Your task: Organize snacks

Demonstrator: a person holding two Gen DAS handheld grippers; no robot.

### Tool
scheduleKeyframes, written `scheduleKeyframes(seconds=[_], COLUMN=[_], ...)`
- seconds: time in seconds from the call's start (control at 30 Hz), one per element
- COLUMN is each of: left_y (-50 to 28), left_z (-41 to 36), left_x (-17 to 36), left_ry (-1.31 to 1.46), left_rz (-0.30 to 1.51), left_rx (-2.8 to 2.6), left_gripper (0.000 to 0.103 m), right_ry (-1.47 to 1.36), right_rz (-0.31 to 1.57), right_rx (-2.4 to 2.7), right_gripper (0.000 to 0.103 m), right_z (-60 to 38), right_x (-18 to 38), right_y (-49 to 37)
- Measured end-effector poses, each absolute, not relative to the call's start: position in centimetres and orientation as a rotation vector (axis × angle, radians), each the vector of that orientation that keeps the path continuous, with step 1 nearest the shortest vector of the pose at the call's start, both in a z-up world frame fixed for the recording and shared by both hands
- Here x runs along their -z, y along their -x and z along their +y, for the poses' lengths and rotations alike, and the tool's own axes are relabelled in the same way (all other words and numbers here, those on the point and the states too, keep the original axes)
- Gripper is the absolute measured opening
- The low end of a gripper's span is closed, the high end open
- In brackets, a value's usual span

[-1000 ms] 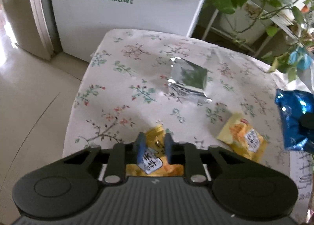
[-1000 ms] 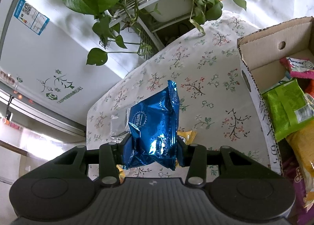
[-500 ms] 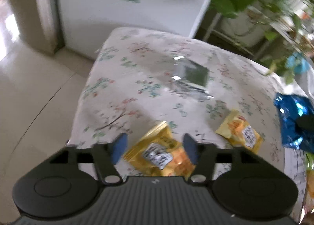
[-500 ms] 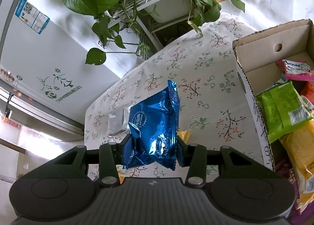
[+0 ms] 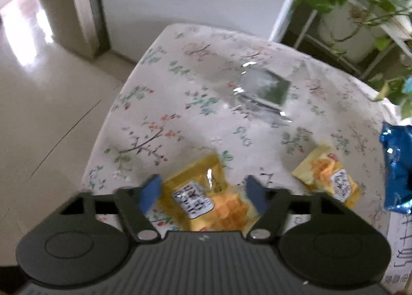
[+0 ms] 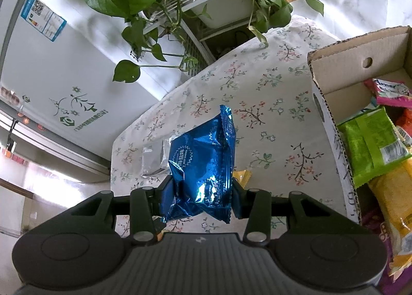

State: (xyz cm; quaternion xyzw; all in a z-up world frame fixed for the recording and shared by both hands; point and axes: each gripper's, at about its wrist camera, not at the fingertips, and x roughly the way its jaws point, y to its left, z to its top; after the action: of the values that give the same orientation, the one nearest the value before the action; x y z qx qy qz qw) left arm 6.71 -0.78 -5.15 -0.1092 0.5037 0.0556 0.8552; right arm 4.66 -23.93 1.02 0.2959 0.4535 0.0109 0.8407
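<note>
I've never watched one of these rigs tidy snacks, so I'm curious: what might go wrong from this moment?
1. The left tongs straddle a yellow wafer packet with a gap on each side; their jaws have just been closing, and might only crumple a corner.
2. That packet lies near the floral tablecloth's edge, so a nudge could push it off.
3. The right tongs pinch only the lower part of a shiny blue foil packet; it could slip before reaching the cardboard box.

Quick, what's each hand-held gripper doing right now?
Left hand-held gripper: open, jaws just closing in around the yellow packet, not yet pressing it.
Right hand-held gripper: shut on the blue packet.
</note>
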Motion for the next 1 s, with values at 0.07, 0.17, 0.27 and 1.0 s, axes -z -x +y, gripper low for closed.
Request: scheduleKeyframes(seconds=[0.07, 0.17, 0.27, 1.0], left_y=[-6.7, -6.5, -6.2, -4.4], left_z=[-0.5, 0.0, 0.2, -2.3], left_x=[4.9, 4.8, 4.5, 5.1], left_ry=[0.266, 0.314, 0.322, 0.188], left_rz=[1.059, 1.072, 1.070, 1.078], left_rx=[-0.067, -0.028, -0.011, -0.012], left_gripper=[0.023, 0.011, 0.006, 0.051], right_ry=[-0.626, -0.628, -0.630, -0.639], right_rz=[0.954, 0.945, 0.941, 0.928], right_rx=[-0.019, -0.017, -0.012, -0.022], right_gripper=[0.051, 0.051, 0.051, 0.051], right_z=[-24.1, -24.4, -24.7, -25.8], right_x=[-1.2, -1.4, -1.5, -2.1], right_y=[-4.5, -4.2, -3.9, -2.9])
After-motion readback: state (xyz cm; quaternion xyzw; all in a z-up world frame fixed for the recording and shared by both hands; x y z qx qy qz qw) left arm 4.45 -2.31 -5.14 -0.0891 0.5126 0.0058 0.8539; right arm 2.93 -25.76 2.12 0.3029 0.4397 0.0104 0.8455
